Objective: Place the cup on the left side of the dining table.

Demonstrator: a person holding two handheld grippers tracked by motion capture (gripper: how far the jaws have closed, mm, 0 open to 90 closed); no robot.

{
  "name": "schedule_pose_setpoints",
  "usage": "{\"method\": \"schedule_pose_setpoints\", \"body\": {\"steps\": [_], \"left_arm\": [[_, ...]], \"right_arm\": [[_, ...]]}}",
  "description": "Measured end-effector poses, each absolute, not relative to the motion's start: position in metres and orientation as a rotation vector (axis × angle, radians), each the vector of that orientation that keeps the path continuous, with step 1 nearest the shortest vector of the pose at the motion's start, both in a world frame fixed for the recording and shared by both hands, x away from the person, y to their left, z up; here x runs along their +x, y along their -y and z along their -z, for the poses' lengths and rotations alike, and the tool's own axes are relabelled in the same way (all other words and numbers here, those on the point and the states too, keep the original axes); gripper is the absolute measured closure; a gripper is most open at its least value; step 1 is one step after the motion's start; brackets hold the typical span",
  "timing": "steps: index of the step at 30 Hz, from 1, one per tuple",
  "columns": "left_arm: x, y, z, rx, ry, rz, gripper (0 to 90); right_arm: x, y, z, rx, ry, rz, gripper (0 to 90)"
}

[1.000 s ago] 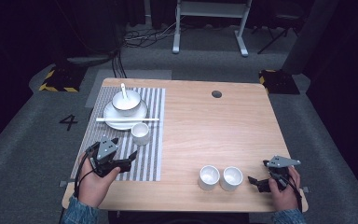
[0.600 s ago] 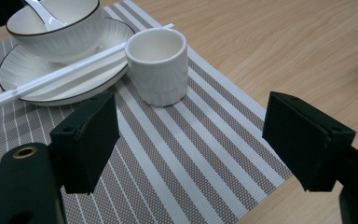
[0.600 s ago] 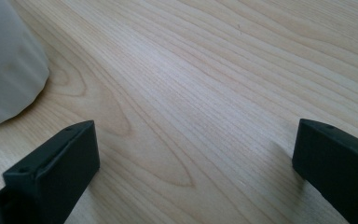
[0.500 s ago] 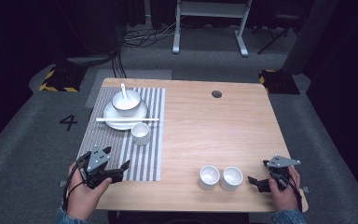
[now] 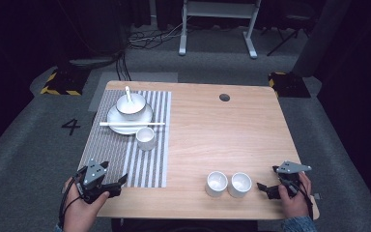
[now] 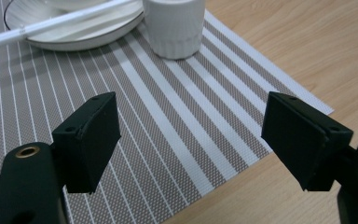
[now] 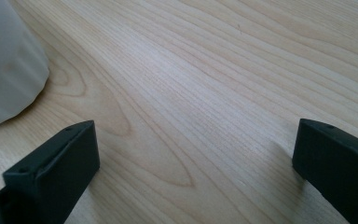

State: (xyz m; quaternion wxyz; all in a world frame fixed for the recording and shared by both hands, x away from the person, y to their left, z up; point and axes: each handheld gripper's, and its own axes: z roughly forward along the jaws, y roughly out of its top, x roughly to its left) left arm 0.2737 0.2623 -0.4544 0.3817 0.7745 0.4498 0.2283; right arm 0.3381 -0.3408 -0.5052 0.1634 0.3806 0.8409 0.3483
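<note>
On the striped placemat (image 5: 121, 150) stand a white plate (image 5: 118, 123) with a bowl (image 5: 131, 105) and spoon (image 5: 128, 94) on it, white chopsticks (image 5: 132, 124) across the plate, and a white cup (image 5: 145, 137). My left gripper (image 5: 118, 184) is open at the mat's near left corner, empty; its view shows the cup (image 6: 174, 25), the plate (image 6: 70, 35) and the chopsticks (image 6: 60, 21) ahead of my gripper (image 6: 191, 140). Two small white cups (image 5: 217, 183) (image 5: 239, 184) sit at the front edge. My right gripper (image 5: 265, 188) is open just right of them, with one cup (image 7: 7, 65) at its left.
The wooden table (image 5: 222, 130) has a round cable hole (image 5: 224, 97) at the back right. A white stand (image 5: 217, 19) and cables lie on the grey floor behind. A floor marking "4" (image 5: 71, 126) is at the left.
My left gripper has drawn back toward the table's front left corner, away from the cup on the mat. The right gripper has stayed put.
</note>
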Motion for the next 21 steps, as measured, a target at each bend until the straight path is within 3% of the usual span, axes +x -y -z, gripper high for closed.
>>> {"method": "schedule_pose_setpoints", "body": {"steps": [21], "left_arm": [[0.275,-0.273,0.501,2.131,-1.249,-0.454,14.9]], "right_arm": [[0.338,0.341,0.505,1.087,-2.397,-0.994,0.5]]}}
